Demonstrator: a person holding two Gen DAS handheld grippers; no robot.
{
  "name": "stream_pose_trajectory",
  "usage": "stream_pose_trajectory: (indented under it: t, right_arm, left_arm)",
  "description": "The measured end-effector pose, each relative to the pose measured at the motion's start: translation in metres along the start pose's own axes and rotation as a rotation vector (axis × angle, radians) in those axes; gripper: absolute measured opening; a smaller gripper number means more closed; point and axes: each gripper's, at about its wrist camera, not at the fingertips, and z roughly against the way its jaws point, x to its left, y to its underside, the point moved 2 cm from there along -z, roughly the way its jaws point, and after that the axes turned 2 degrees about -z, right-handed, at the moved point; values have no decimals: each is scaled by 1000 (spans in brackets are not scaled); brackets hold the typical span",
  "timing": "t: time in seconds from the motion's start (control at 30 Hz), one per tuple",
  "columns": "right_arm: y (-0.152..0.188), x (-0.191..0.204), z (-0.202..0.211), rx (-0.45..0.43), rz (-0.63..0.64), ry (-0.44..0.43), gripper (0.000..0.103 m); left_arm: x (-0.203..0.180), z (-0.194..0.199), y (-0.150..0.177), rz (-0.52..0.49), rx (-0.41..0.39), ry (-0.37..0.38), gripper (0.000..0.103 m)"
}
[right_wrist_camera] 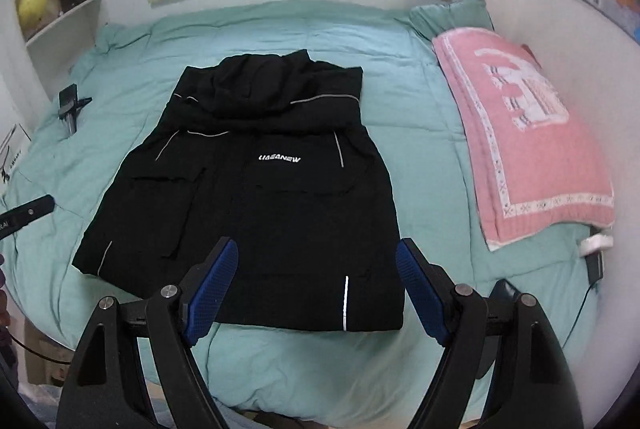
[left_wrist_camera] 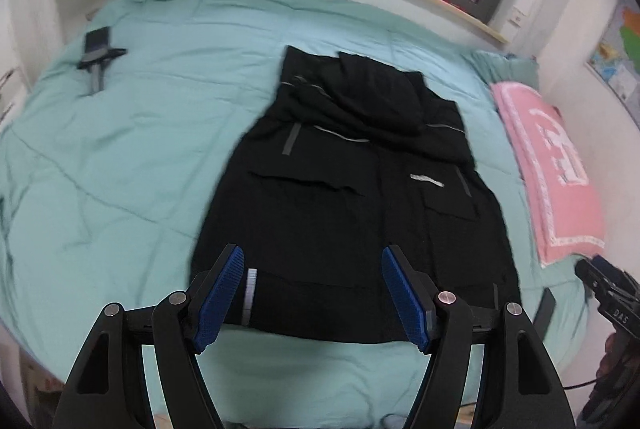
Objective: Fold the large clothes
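While both tools hang over the bed's near edge, the left gripper (left_wrist_camera: 312, 295) stands wide apart, nothing between its blue pads (left_wrist_camera: 219, 303). The right gripper (right_wrist_camera: 316, 291) is likewise spread and empty. Just beyond both sets of fingertips lies the black jacket (right_wrist_camera: 256, 209), flat on the teal quilt (right_wrist_camera: 424, 157), hood farthest. Right of the fingers, a pink blanket (right_wrist_camera: 532, 149).

White letters on the chest of the black jacket (right_wrist_camera: 256, 189) seem to spell "UAEANEW"; the middle letters are hard to make out. In the left wrist view, the right tool (left_wrist_camera: 612, 293) at the edge carries small white letters, "DAS".
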Motion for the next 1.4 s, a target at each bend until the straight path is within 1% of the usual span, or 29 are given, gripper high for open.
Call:
stream_pose_trajectory:
  t: [0.13,0.27,0.47,0.53,0.6,0.67,0.73,0.8,0.87,0.97,1.03,1.1,1.13,1.17,1.23,1.27,1.3,1.4]
  right_arm:
    - [-4,-4,4,-18,-10,5,82]
    - [-6,-11,1,-8,-43,-3,82]
    - [-6,-13,-7,10,-56,-13,82]
    - [-4,-16,-16,35,-61,-43,82]
    - [2,-23,-30,66,-87,-106,82]
    - [12,-40,-50,107,-134,-175,82]
    - [26,-59,-74,168,-170,-204,82]
    - [38,-75,-93,216,-193,-184,82]
    - [53,-95,-112,279,-224,-142,82]
    - [74,-119,-133,346,-311,-134,82]
    - [83,-130,-142,373,-372,-156,82]
    - [91,-135,-152,402,-424,-193,82]
    - [94,-135,-155,409,-439,-212,82]
    - [96,-134,-159,415,-457,-241,82]
    - [101,-134,-168,420,-492,-288,82]
    - [104,-135,-172,423,-521,-315,82]
    - [107,-135,-177,430,-555,-327,83]
    - [115,-137,-190,450,-617,-325,83]
  left_arm:
    - [-10,-4,1,-55,4,-2,73]
    - [-10,-4,-3,-46,-2,19,73]
    - [-9,-12,-6,-61,12,12,73]
    - [-3,-20,-5,-49,29,5,73]
    - [7,-30,-2,-37,53,2,73]
    - [21,-43,2,-21,90,-3,73]
    - [43,-60,10,9,143,-11,73]
    - [63,-74,18,37,185,-38,73]
    - [86,-87,27,72,222,-84,73]
    - [119,-98,38,157,253,-117,73]
    - [140,-103,46,220,259,-123,73]
    - [155,-109,52,279,275,-107,73]
    - [161,-114,56,308,292,-88,73]
    - [165,-118,60,328,313,-69,73]
    - [169,-132,73,369,385,-20,73]
    - [169,-136,78,381,399,-8,73]
    - [169,-139,80,386,399,-3,73]
    - [170,-143,82,414,369,29,73]
